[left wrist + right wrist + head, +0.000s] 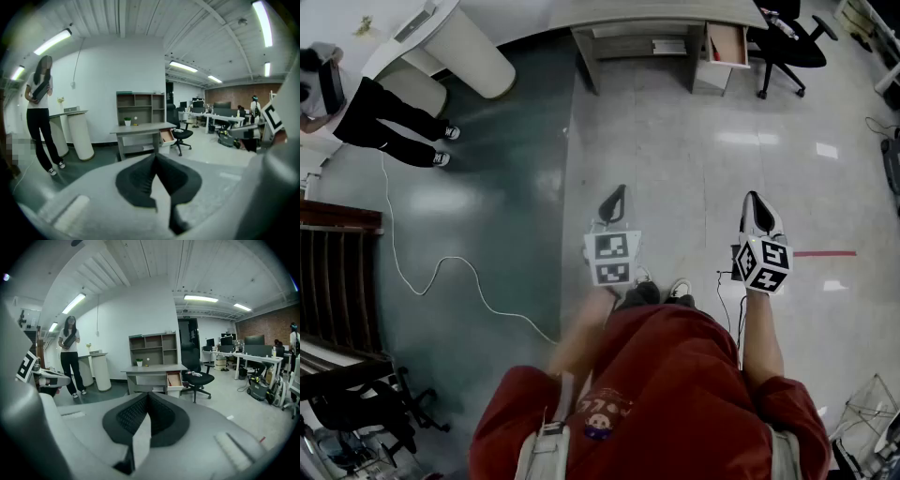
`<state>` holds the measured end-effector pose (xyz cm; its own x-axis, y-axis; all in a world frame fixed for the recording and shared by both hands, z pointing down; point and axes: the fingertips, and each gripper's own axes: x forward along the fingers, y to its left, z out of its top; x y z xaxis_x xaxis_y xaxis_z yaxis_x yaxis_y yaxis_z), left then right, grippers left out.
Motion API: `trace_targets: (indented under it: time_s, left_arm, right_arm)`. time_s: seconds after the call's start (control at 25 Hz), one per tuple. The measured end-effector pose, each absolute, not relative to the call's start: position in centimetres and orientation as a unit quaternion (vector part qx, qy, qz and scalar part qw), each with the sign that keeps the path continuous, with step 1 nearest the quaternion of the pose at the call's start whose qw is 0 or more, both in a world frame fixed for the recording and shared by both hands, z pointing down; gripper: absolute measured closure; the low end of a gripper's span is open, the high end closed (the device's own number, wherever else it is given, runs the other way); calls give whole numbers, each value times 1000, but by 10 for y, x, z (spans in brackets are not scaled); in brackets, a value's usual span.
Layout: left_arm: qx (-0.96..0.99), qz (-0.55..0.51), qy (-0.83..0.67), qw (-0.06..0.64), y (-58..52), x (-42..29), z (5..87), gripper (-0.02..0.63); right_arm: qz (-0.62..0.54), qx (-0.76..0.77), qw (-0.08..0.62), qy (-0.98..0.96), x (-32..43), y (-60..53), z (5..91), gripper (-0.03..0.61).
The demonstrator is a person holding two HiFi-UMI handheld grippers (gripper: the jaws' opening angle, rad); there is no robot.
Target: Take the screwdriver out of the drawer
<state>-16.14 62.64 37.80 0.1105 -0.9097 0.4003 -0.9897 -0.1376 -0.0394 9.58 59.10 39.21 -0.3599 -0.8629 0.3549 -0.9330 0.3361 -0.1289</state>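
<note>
The grey desk (647, 17) stands far across the floor, and its side drawer (727, 45) is pulled open, with a reddish inside. No screwdriver shows in any view. Both grippers hang in the air over the floor in front of me, well short of the desk. My left gripper (617, 193) is shut with nothing in it, its tips meeting (155, 157). My right gripper (757, 199) is also shut and empty (148, 394). Both gripper views look toward the desk (140, 129) (154, 368) and the open drawer (166, 136) (174, 379).
A black office chair (789, 42) stands right of the drawer. A person in black trousers (389, 127) stands at the far left by a white round counter (459, 42). A white cable (441, 272) snakes over the dark floor. Black chairs (356, 394) sit at the lower left.
</note>
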Motion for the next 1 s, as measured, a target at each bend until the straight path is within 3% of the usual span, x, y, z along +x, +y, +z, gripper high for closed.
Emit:
trace_targets:
  time_s: [0.72, 0.76, 0.88, 1.0]
  left_arm:
    - [734, 168, -649, 115, 647, -88, 368, 614]
    - [733, 168, -649, 115, 648, -84, 368, 614]
    - [732, 169, -651, 114, 654, -71, 369, 614]
    - [731, 174, -650, 113, 658, -58, 372, 614]
  right_arm:
    - [170, 553, 91, -810, 160, 605, 393, 577]
    - [170, 554, 87, -810, 165, 606, 392, 566]
    - [176, 551, 78, -812, 175, 609, 393, 442]
    - [179, 552, 77, -811, 185, 609, 395, 405]
